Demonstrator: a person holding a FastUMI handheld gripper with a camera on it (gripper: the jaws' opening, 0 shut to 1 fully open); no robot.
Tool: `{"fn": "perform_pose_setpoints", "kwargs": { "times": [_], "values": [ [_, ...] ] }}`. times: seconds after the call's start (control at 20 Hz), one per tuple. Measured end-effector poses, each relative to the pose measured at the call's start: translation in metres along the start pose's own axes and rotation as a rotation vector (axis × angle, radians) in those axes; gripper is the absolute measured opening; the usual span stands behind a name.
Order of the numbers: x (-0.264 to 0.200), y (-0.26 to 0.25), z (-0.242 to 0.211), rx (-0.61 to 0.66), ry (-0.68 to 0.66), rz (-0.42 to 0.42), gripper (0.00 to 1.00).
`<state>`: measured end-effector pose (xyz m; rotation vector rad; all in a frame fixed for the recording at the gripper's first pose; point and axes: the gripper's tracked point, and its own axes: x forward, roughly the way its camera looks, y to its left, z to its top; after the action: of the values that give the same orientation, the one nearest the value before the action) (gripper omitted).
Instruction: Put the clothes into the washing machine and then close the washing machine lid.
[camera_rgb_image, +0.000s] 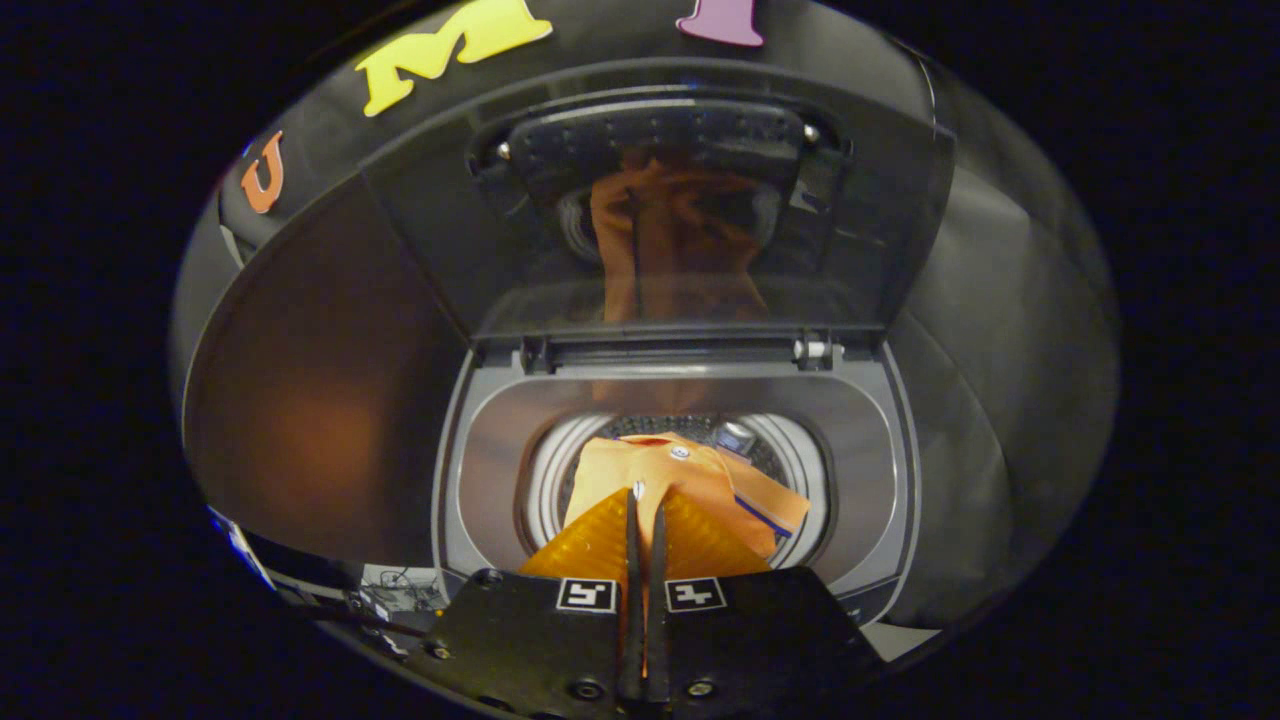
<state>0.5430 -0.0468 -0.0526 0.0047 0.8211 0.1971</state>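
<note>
An orange polo shirt (700, 480) with small buttons and a dark trim hangs in the mouth of the washing machine's drum (545, 470). Its upper fold rises to my fingertips. My gripper (645, 505) is shut on the shirt, the fingers almost touching with a thin strip of cloth between them, directly above the drum opening. The grey top of the washing machine (490, 430) surrounds the drum. Beyond it the dark see-through lid (720, 130) stands upright and open, mirroring the orange cloth.
The lid's hinge (815, 350) runs along the back of the opening. Black cloth walls close in behind and on both sides of the machine. Some cables and small items (395, 590) lie low beside the machine's near left corner.
</note>
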Motion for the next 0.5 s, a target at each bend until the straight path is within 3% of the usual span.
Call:
{"fn": "perform_pose_setpoints", "kwargs": {
  "times": [0.35,0.5],
  "values": [
    [0.009,-0.017,-0.016,-0.022,0.029,-0.048,0.07],
    [0.007,-0.014,-0.016,-0.041,0.024,-0.039,0.15]
  ]
}}
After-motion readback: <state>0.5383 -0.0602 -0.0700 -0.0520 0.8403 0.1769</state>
